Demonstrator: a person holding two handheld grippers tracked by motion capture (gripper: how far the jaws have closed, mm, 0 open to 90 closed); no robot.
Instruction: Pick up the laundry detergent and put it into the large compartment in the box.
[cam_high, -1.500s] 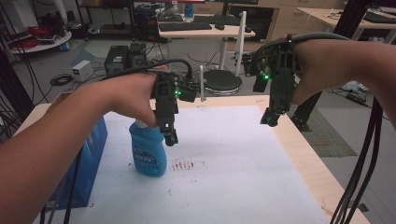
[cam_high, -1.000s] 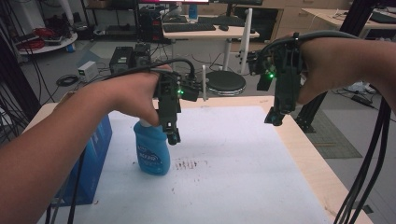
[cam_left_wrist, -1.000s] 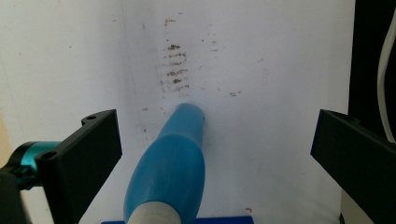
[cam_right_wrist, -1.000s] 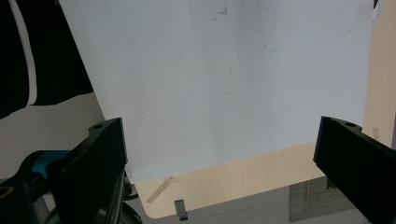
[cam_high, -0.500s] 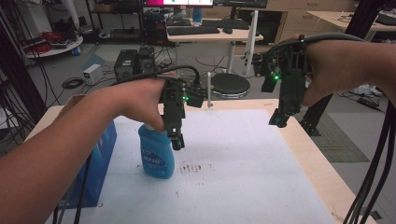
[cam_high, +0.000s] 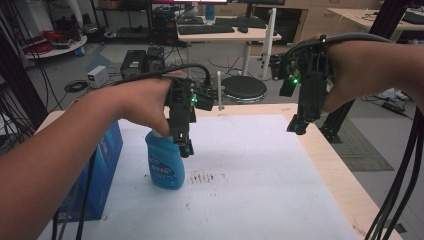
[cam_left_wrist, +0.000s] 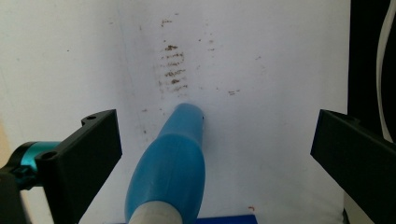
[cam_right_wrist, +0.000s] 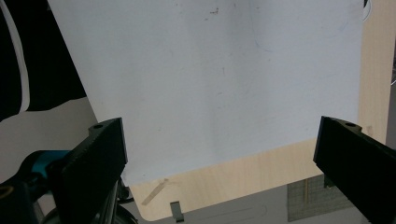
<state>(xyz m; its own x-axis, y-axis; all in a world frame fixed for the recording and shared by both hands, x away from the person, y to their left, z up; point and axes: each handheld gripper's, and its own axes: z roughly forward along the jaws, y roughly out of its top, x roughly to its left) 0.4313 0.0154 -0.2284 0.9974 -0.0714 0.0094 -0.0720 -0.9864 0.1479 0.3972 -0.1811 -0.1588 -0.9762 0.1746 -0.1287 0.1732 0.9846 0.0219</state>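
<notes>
Nearest me, the blue bottle (cam_high: 165, 165) stands on the white sheet (cam_high: 250, 165); above it my left tool (cam_high: 184, 145) hangs wide open, empty, seemingly lining up a grasp. Beyond the bottle, my right tool (cam_high: 297, 125) hovers open, empty, near the bench (cam_high: 330, 165) edge.

Bottle label (cam_high: 164, 173) — print unreadable.
</notes>
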